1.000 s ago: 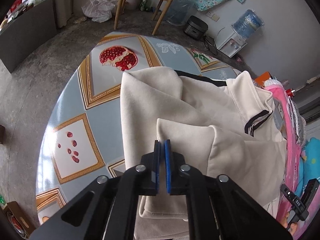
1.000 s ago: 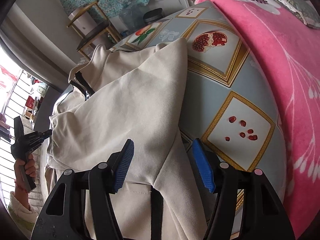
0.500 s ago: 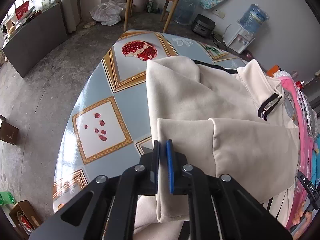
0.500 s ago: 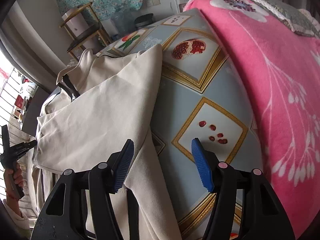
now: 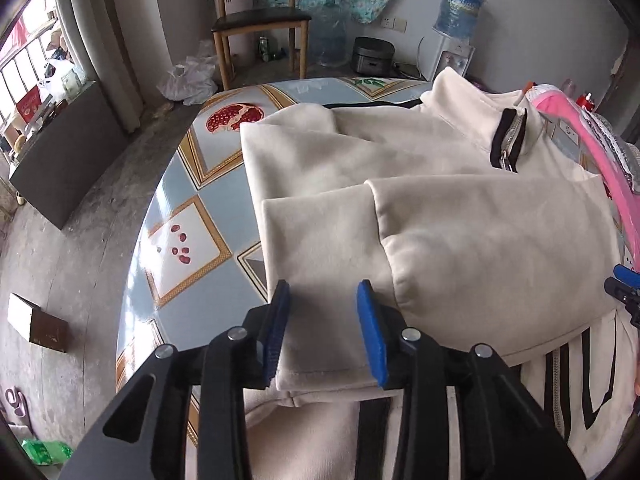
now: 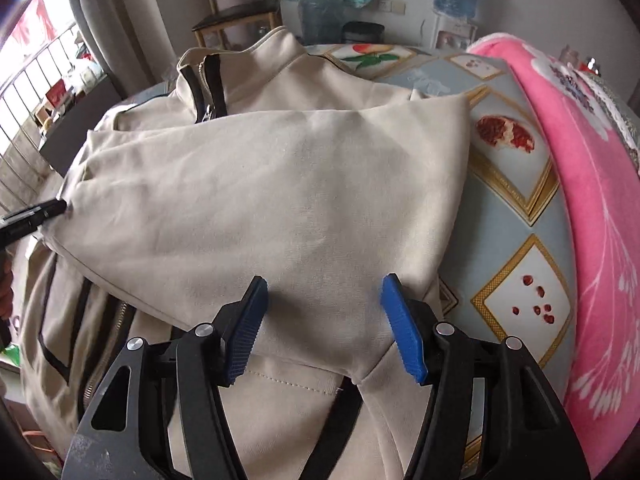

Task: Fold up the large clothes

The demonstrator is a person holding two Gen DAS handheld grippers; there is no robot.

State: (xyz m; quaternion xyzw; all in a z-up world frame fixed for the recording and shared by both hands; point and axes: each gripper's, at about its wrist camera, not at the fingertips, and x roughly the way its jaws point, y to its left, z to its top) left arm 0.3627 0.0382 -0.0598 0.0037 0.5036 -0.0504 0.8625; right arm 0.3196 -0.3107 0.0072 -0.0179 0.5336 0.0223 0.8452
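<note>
A cream jacket (image 5: 440, 208) with a black-trimmed zip collar (image 5: 508, 144) lies folded on the patterned table (image 5: 192, 240). One sleeve is laid across its body, and the cuff (image 5: 320, 240) reaches toward me. My left gripper (image 5: 322, 320) hovers just over that cuff; its jaws are opening, with the cloth lying loose below and between the pads. My right gripper (image 6: 324, 320) stands open above the folded side of the jacket (image 6: 260, 200), gripping nothing. The left gripper's tip (image 6: 36, 216) shows at the jacket's left edge in the right wrist view.
A pink blanket (image 6: 592, 160) covers the table's right side. Beyond the table stand a wooden chair (image 5: 260, 20), a rice cooker (image 5: 372, 56) and a water dispenser (image 5: 458, 4). A brown box (image 5: 36, 324) sits on the floor at left.
My left jaws have parted and let go of the sleeve cuff, which now lies flat on the jacket. The right gripper has swung left, from over the bare table to above the jacket.
</note>
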